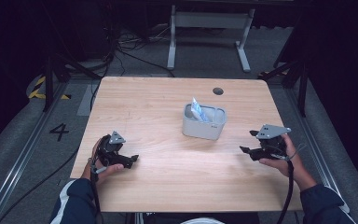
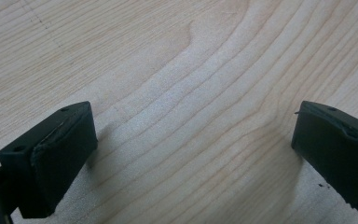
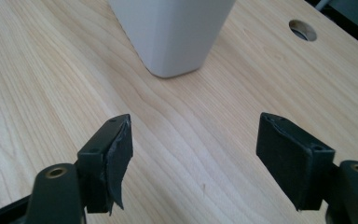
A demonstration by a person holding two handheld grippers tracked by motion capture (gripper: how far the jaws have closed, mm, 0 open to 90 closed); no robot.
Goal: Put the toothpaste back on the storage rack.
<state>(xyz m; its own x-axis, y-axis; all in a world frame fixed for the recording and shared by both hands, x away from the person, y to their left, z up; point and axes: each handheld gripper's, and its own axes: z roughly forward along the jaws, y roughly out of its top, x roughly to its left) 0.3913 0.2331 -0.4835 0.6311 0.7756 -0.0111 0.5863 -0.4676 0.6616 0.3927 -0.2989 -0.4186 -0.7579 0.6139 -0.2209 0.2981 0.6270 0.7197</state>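
Hand-held left gripper (image 1: pixel 129 161) and right gripper (image 1: pixel 248 143), jaws spread wide and empty, low over wooden table (image 1: pixel 158 154); grey bin (image 1: pixel 203 126) with blue-white packet (image 1: pixel 198 111) standing mid-table between them.

Your bench (image 1: pixel 168 177) is evenly lit from above against near-black surroundings, while soft shadows trail your tongs' pads (image 2: pixel 58 163) and close-up wood grain looks slightly soft, without glare.
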